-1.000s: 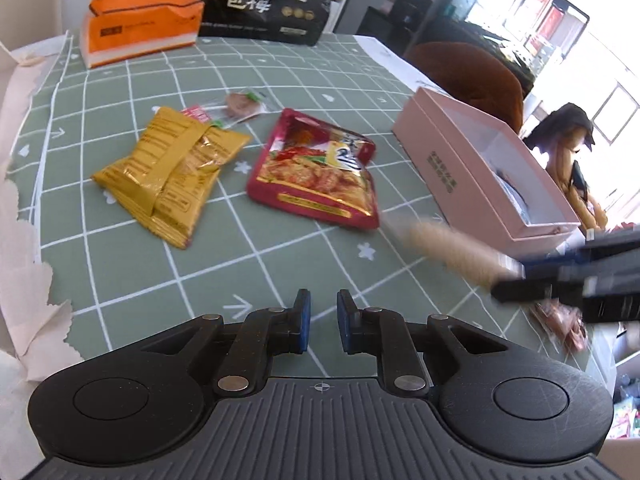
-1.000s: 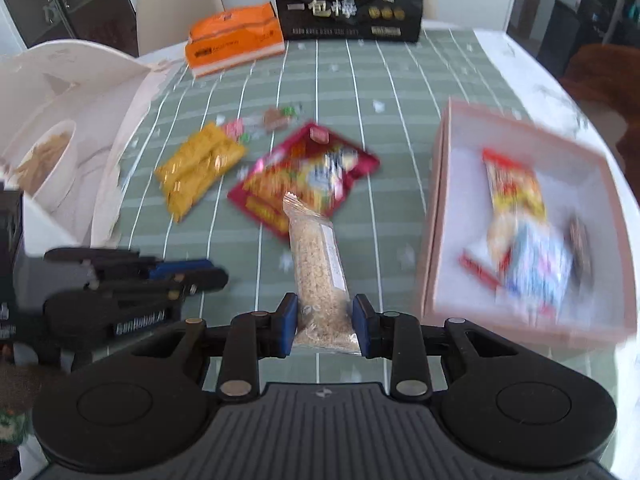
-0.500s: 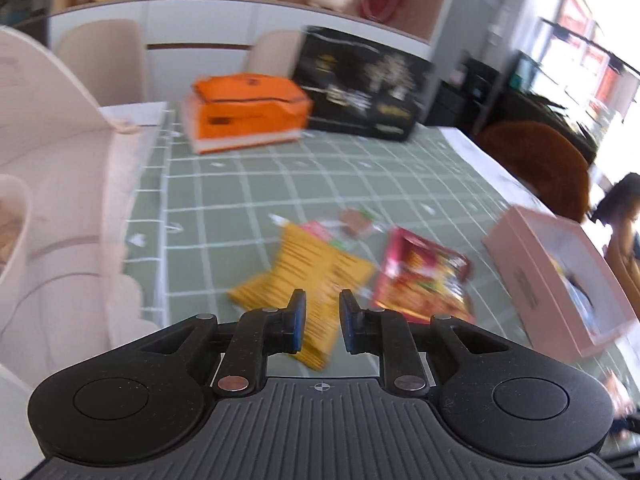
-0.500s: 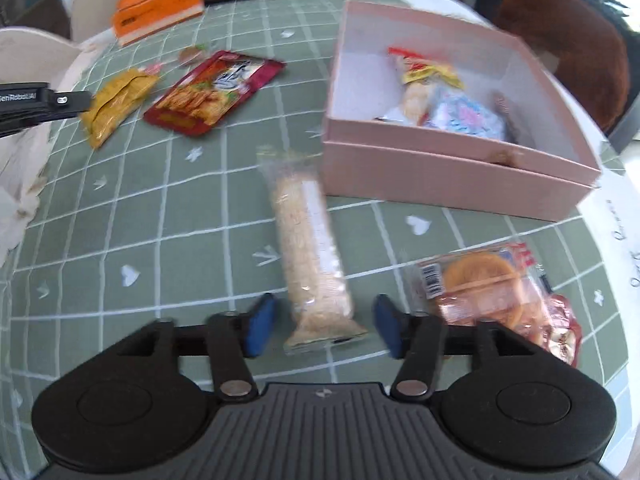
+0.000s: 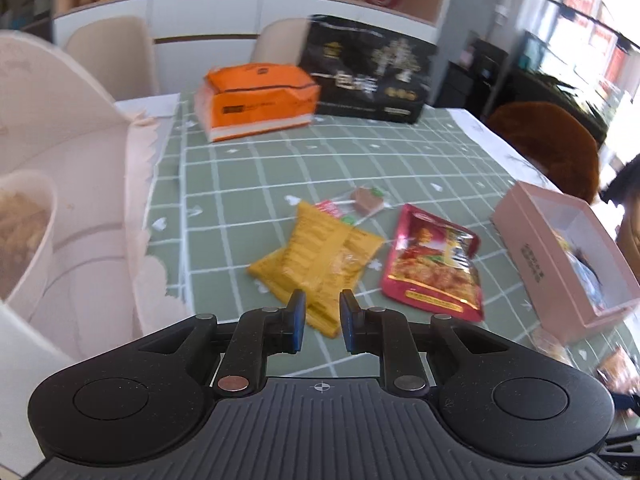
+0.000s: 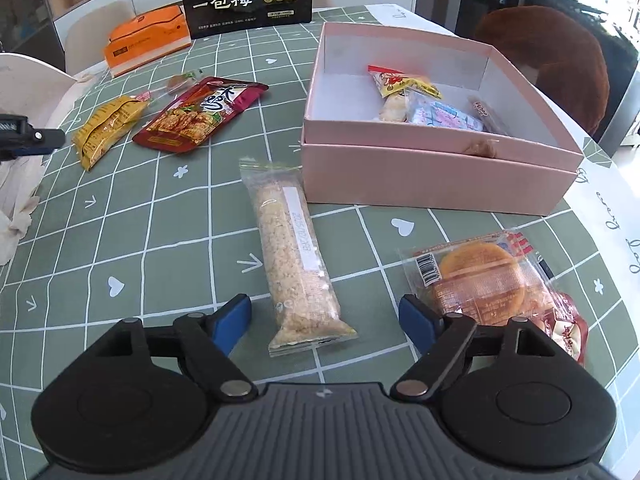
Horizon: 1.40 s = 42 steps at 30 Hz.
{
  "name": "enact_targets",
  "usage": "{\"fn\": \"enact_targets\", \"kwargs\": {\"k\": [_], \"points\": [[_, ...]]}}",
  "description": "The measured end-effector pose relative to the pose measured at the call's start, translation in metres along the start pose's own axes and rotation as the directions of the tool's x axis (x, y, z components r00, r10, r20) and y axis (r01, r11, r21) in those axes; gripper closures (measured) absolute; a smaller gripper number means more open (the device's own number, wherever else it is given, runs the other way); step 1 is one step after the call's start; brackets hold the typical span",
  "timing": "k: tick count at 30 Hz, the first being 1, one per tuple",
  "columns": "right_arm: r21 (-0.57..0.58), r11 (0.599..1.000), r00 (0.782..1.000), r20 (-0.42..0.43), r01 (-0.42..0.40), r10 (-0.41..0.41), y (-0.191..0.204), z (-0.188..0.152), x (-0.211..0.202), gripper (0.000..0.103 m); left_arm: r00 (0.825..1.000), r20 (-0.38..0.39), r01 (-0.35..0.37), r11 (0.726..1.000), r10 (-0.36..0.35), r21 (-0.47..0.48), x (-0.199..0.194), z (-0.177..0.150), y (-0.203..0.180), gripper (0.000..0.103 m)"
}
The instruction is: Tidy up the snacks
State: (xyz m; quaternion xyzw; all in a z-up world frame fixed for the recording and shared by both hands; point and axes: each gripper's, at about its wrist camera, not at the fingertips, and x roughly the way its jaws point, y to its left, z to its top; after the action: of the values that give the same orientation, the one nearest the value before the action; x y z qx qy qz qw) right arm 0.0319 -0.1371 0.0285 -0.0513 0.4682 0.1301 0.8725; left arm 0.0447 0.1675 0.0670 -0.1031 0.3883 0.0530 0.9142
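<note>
Cereal bar (image 6: 296, 256) released, right tool (image 6: 325, 318) opening

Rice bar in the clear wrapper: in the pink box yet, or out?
Out. The rice bar lies flat on the green tablecloth in front of the pink box, between the opening right tongs, whose pads stand clear of it.

The counter (image 6: 160, 220) wears a sage-green cloth with a white grid, hearts and arrows. The box (image 6: 432, 176) is pale pink outside, white inside. Snack packets: one mustard yellow (image 6: 106, 128), one dark red (image 6: 200, 114), one clear over beige grain (image 6: 296, 256). The fingers (image 6: 232, 322) are blue-padded.
</note>
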Motion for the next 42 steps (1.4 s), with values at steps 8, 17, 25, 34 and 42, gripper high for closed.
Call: {"fn": "enact_targets", "kwargs": {"k": [8,17,25,34,42], "points": [[-0.005,1.000,1.000,-0.015,-0.002,0.002,0.000,-0.001,-0.001,0.015,0.993,-0.044,0.116,0.987,-0.111,0.112,0.016,0.030,0.016,0.078],[0.051,0.998,0.998,-0.057,0.032,-0.029,0.004,0.002,0.001,0.013,0.973,-0.166,0.186,0.972,-0.161,0.146,0.068,0.045,0.019,0.076],[0.055,0.998,0.999,-0.039,0.038,-0.036,0.008,-0.003,0.002,0.006,0.990,-0.138,0.038,0.923,0.016,0.382,0.084,0.052,-0.003,0.070],[0.055,0.998,0.998,-0.051,0.040,-0.038,0.010,-0.006,0.001,0.001,0.984,-0.168,0.102,0.952,-0.055,0.288,0.086,0.054,0.004,0.047],[0.061,0.997,0.995,-0.095,0.047,-0.041,0.012,0.000,0.006,0.000,0.989,-0.147,0.048,0.975,-0.016,0.218,0.091,0.057,0.013,0.043]]}}
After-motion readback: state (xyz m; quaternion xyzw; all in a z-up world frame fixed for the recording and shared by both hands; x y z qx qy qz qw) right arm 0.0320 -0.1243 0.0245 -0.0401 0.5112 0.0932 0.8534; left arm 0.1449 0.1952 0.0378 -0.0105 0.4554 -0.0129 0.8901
